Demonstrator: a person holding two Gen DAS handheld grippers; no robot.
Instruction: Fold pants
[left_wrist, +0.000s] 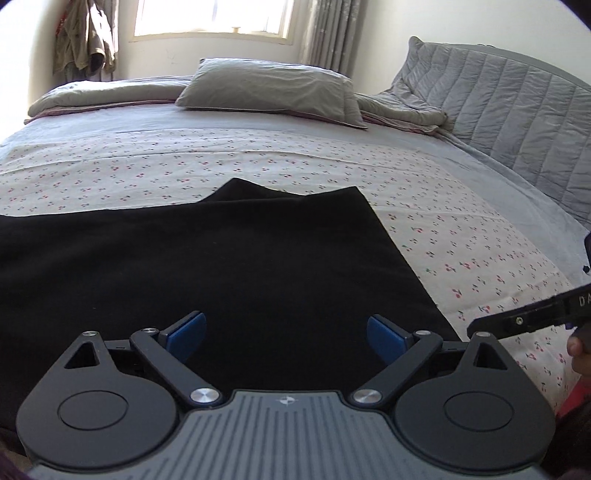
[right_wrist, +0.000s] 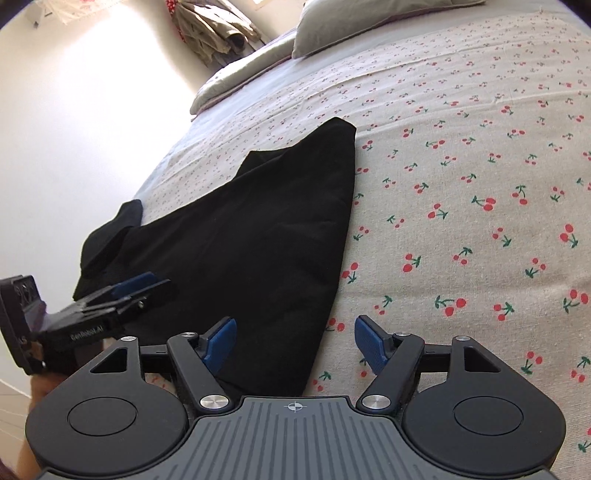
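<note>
The black pants (left_wrist: 207, 266) look soft and limp, best pinched at the near corner (right_wrist: 295, 384), with both the left gripper (left_wrist: 284, 334) and right gripper (right_wrist: 295, 341) wide, empty.

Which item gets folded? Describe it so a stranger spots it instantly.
Start at the bed with the cherry-print sheet. On its near side, in front of both open grippers, lie the black pants, spread flat. They are the only black thing on the bed; the pillow at its far side is grey.
</note>
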